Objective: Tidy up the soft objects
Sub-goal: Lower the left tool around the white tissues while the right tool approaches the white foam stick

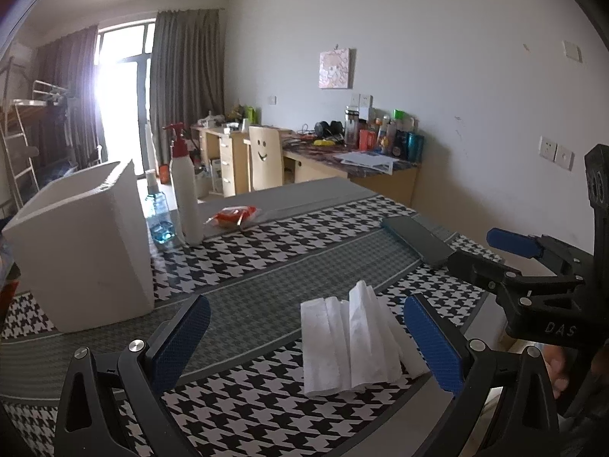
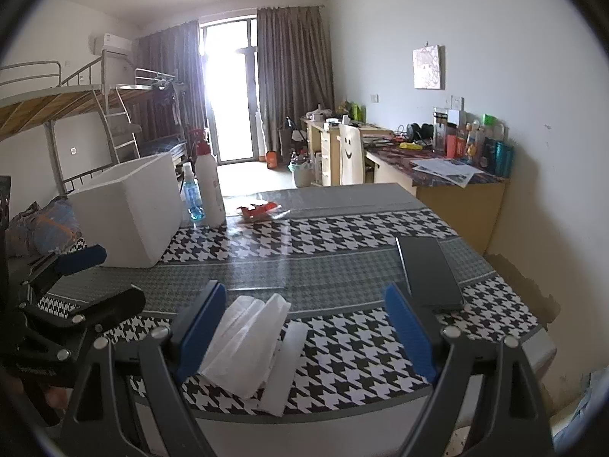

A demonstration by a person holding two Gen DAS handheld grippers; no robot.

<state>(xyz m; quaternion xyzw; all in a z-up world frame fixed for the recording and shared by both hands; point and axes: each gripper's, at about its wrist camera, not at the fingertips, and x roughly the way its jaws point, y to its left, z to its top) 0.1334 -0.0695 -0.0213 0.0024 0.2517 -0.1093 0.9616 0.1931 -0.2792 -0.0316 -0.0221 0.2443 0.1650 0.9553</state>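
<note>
Ahead-left of my jaws stands an open white foam box (image 1: 82, 243), its inside hidden. Both my grippers (image 1: 306, 337) (image 2: 306, 329) gape, released, around folded white tissues (image 1: 354, 342); "DAS" marks the right one.

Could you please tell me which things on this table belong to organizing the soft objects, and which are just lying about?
Belong to the job:
- folded white tissues, lying between the open left gripper and open right gripper
- white foam box, probably the container

Just lying about:
- white spray bottle
- blue-liquid bottle
- red packet
- dark phone
</note>
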